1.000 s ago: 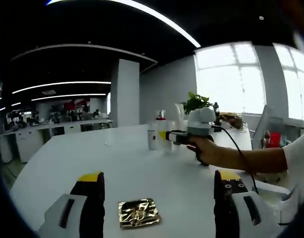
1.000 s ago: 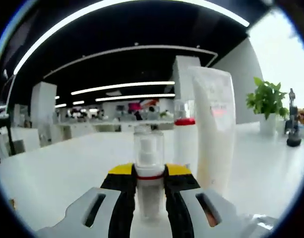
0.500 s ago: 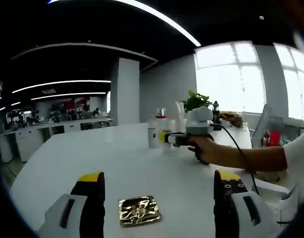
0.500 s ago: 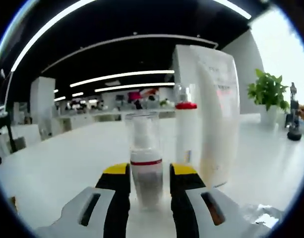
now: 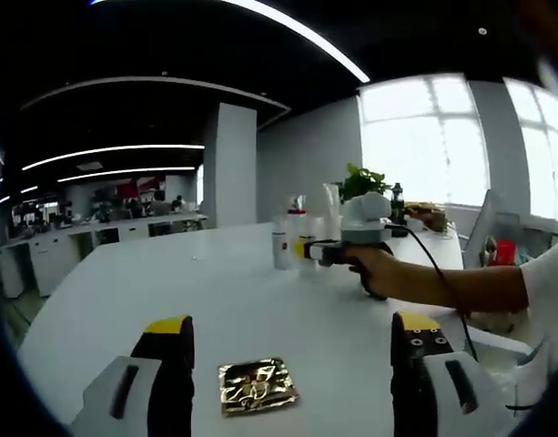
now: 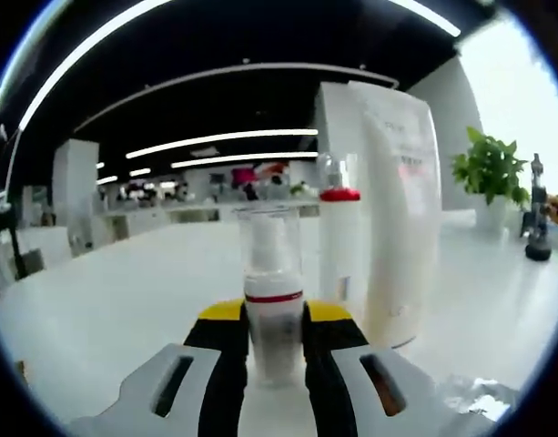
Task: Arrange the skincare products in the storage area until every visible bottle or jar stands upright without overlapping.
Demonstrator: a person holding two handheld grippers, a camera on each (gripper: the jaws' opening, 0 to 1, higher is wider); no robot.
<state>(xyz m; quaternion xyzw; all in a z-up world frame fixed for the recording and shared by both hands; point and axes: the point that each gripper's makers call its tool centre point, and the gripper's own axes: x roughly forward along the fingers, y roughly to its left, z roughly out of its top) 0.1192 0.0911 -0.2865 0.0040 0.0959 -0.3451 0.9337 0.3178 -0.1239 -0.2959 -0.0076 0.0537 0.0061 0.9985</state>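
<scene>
Gripping small spray bottle point(image 6: 271, 300) upright in right gripper point(image 6: 272, 341), apparently seated on table point(image 6: 106, 319) just left of white tube point(image 6: 394, 209); release straight, avoid nudging; left gripper point(image 5: 292, 350) wide, idle.

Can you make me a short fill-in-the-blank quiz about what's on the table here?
1. The band around the small spray bottle between the right gripper jaws is ____.
2. The left gripper jaws stand ____.
3. The crumpled sachet on the white table is ____ coloured.
4. The white tube stands ____.

Missing words: red; open; gold; upright
</scene>
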